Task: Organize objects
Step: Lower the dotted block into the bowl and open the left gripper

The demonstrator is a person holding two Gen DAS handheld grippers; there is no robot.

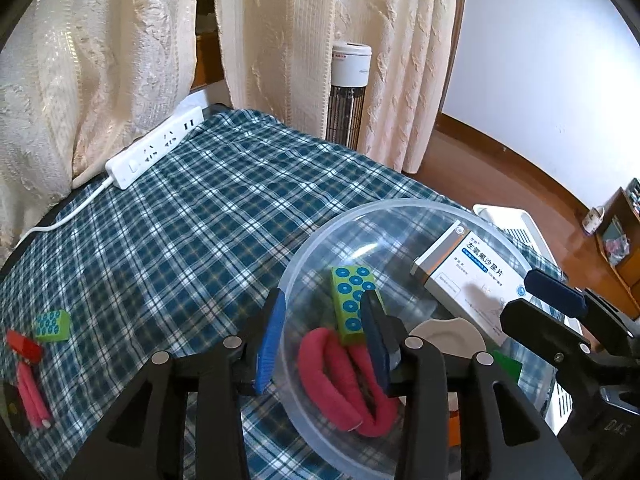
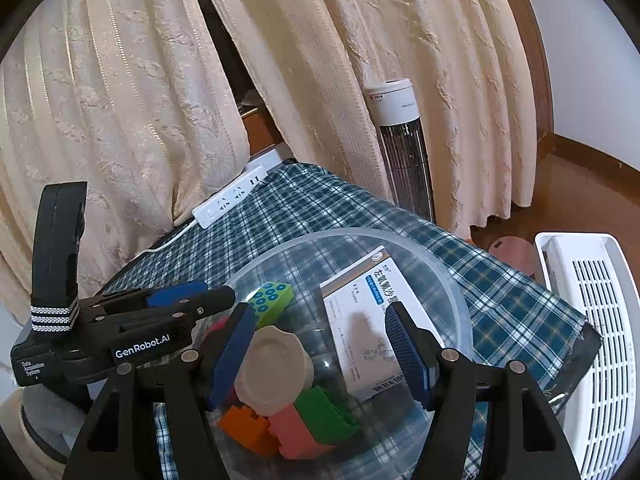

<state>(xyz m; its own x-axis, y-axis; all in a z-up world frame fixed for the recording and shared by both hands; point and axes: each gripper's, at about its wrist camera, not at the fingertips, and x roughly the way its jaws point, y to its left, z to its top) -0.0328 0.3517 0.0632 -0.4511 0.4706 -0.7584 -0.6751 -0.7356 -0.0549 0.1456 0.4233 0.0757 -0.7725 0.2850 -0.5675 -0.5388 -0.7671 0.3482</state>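
A clear plastic bowl (image 1: 316,248) stands on the plaid cloth. It holds a green block with blue dots (image 1: 352,300), a folded pink foam roll (image 1: 340,380), a beige lid (image 2: 272,368), orange, pink and green blocks (image 2: 324,412) and a white medicine box (image 2: 360,320) leaning on its wall. My left gripper (image 1: 324,344) is open astride the near rim, one finger outside and one over the pink roll. My right gripper (image 2: 320,352) stands open over the bowl, with the lid and box below it. I see no pad pressing on anything.
At the cloth's left edge lie another green dotted block (image 1: 52,324), a red piece (image 1: 24,346) and a pink roll (image 1: 34,400). A white power strip (image 1: 156,146) lies at the back by the curtains. A tower heater (image 1: 348,92) stands behind the table, a white slatted basket (image 2: 592,340) to its right.
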